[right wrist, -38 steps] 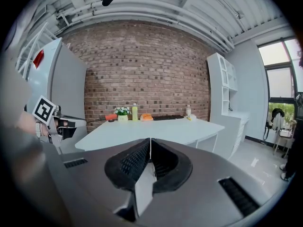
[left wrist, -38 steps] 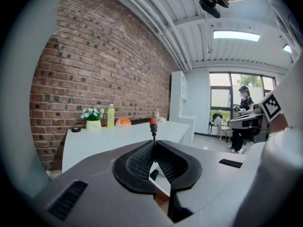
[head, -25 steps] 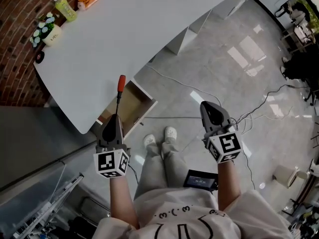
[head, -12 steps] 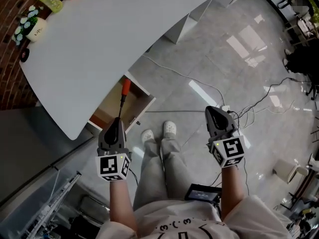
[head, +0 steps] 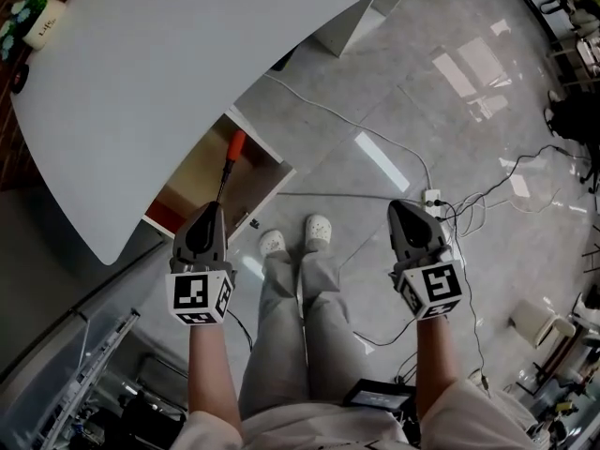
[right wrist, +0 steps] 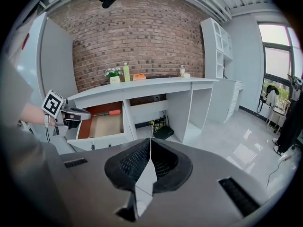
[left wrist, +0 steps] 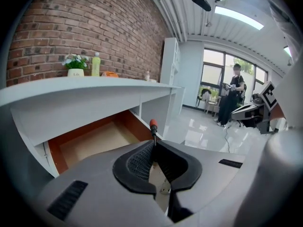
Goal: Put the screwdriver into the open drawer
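The screwdriver point(head: 234, 148) has an orange handle and a thin dark shaft. My left gripper point(head: 215, 210) is shut on the shaft, and the handle points away from me over the open drawer point(head: 192, 181). In the left gripper view the handle point(left wrist: 153, 125) stands just past the jaws point(left wrist: 152, 144), by the drawer's point(left wrist: 92, 141) right wall. My right gripper point(head: 405, 208) is shut and empty, hanging over the floor to the right. The right gripper view shows its own jaws point(right wrist: 150, 144), the drawer point(right wrist: 102, 126), the screwdriver point(right wrist: 110, 112) and the left gripper point(right wrist: 71, 115) from the side.
The white desk point(head: 187, 54) overhangs the drawer, with a flower pot point(head: 42, 24) at its far left. A power strip point(head: 433, 198) and cables point(head: 497, 190) lie on the grey floor. My shoes point(head: 292, 237) stand beside the drawer. A person point(left wrist: 232, 98) stands by the windows.
The left gripper has carried the screwdriver from the desk's edge to above the drawer opening. The right gripper has kept its place, still shut.
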{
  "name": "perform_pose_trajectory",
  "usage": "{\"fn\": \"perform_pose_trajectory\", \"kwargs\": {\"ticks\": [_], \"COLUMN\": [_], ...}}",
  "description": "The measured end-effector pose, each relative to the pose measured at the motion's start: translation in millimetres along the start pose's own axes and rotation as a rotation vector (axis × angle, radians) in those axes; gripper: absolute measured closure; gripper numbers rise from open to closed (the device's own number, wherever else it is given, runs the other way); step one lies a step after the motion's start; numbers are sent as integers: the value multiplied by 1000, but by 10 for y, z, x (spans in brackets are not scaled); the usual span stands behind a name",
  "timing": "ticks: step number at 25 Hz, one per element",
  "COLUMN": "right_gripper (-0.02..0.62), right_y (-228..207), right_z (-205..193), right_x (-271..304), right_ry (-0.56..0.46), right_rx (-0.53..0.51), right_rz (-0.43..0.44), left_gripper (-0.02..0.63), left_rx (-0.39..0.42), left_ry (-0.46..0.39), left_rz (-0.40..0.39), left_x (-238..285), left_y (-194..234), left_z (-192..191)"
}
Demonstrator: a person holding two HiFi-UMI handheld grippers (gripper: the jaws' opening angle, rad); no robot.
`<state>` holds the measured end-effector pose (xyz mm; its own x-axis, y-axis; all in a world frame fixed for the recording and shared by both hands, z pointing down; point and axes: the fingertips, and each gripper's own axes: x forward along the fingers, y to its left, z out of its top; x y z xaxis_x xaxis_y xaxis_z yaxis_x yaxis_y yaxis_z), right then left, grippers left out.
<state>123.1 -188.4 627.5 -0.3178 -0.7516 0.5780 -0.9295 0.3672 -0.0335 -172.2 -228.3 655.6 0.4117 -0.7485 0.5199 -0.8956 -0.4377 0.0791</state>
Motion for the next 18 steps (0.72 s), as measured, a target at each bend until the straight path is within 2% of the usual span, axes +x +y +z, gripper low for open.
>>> {"fn": "perform_pose_trajectory", "kwargs": {"ticks": [7,12,18], "right_gripper": [575,575,575], "right_y": [150,147,151], "right_z": [-210,-238,-255], "right_x": [233,370,537], "right_ry": [3,12,10], "right_rx": [-31,-9,36], "right_rz": [57,46,51], "left_gripper": [584,584,584], "left_rx": [16,15,-58], "left_ry": [56,105,147], "left_rz": [-3,-22,-25], "left_x": [235,393,555], "left_y": [156,245,330], "left_z": [-284,-430,-559]}}
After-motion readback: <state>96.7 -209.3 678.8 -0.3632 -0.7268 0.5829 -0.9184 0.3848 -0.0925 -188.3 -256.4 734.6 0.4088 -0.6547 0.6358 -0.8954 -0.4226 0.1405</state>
